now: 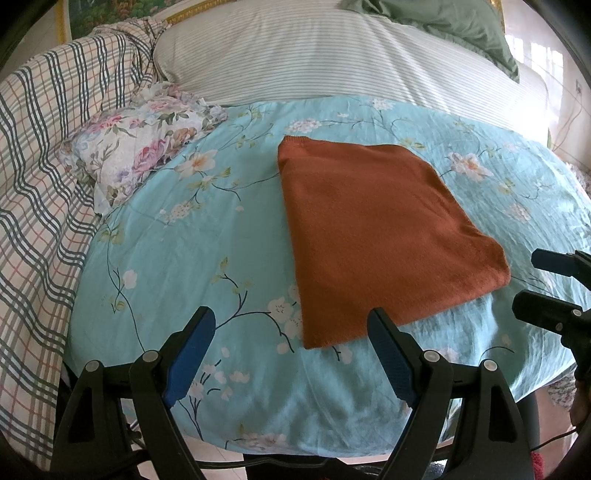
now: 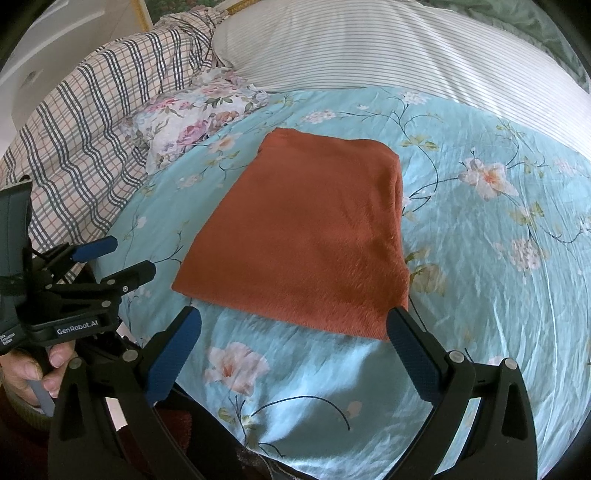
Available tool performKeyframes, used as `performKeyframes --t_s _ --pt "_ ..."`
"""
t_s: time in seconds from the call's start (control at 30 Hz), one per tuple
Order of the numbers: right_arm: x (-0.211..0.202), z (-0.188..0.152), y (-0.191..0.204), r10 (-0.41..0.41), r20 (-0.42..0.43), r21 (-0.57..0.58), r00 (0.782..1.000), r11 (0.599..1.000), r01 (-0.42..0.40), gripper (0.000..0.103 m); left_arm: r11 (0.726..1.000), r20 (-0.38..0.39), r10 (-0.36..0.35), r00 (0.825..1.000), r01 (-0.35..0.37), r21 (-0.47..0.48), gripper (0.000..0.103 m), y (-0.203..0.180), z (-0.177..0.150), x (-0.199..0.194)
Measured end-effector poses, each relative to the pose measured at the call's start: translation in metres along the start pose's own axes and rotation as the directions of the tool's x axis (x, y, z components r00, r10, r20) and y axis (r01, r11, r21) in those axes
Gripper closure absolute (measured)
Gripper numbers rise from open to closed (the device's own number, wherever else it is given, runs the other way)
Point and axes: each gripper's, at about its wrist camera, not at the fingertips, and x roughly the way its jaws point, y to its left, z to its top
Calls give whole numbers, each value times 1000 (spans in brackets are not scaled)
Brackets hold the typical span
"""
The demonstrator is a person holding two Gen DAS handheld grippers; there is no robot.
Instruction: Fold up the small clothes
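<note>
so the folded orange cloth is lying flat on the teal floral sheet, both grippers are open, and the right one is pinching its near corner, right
Not quite. The right gripper isn't pinching anything: the right wrist view shows its jaws spread wide and empty, just short of the near edge. The rest holds: the folded orange cloth lies flat on the teal floral sheet, and the left gripper is open too.

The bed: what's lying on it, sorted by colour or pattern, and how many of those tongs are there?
Rust-orange folded cloth: 1
Turquoise floral sheet: 1
Pink floral pillow: 1
Plaid cloth: 1
Striped cover: 1
Green cloth: 1
Tongs, both open: 2, left and right
Total: 8
</note>
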Motion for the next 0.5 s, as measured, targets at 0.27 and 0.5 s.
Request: performKeyframes --t_s 0.27,0.5 --pt "2 6 -5 7 -3 -6 1000 1000 -7 3 1000 -2 0 1000 0 0 18 1 1 1" --pt "5 12 -6 2 -8 -9 1000 1000 -2 3 1000 -6 -6 1000 6 -4 18 5 8 8"
